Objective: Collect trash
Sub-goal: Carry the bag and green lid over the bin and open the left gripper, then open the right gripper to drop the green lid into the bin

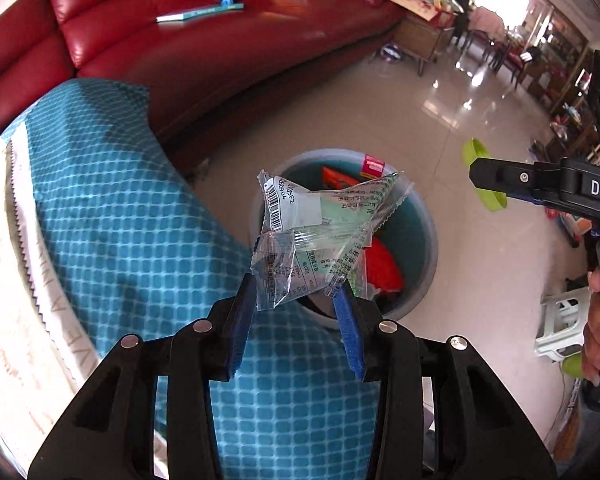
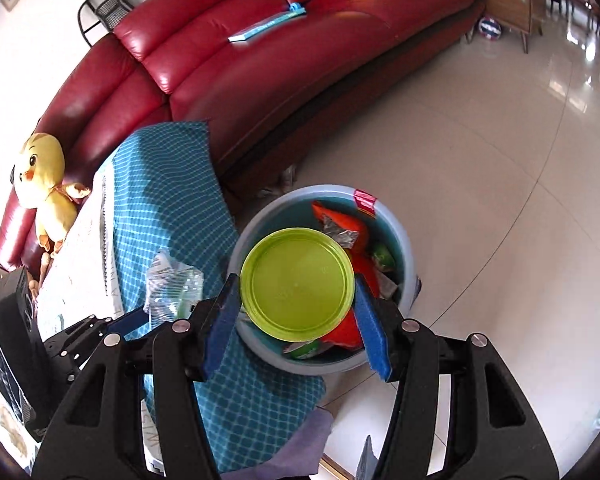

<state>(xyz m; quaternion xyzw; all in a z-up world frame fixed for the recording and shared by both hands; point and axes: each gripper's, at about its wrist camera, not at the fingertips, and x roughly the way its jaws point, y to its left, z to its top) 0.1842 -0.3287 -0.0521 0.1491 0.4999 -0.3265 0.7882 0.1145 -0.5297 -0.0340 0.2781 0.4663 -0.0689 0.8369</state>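
My left gripper (image 1: 296,290) is shut on a crumpled clear plastic wrapper (image 1: 320,228) with a barcode, held above the edge of a grey-blue trash bin (image 1: 426,240) on the floor. The bin holds red and orange wrappers. My right gripper (image 2: 296,294) is shut on a round lime-green plastic lid (image 2: 298,282), held right over the bin (image 2: 260,220). The lid and right gripper also show in the left wrist view (image 1: 480,156). The wrapper and left gripper show at left in the right wrist view (image 2: 172,284).
A table with a teal checked cloth (image 1: 120,220) stands beside the bin. A red leather sofa (image 2: 260,60) with a book and toys lies behind. A yellow plush duck (image 2: 46,184) sits at left. Shiny tiled floor (image 2: 480,160) spreads to the right.
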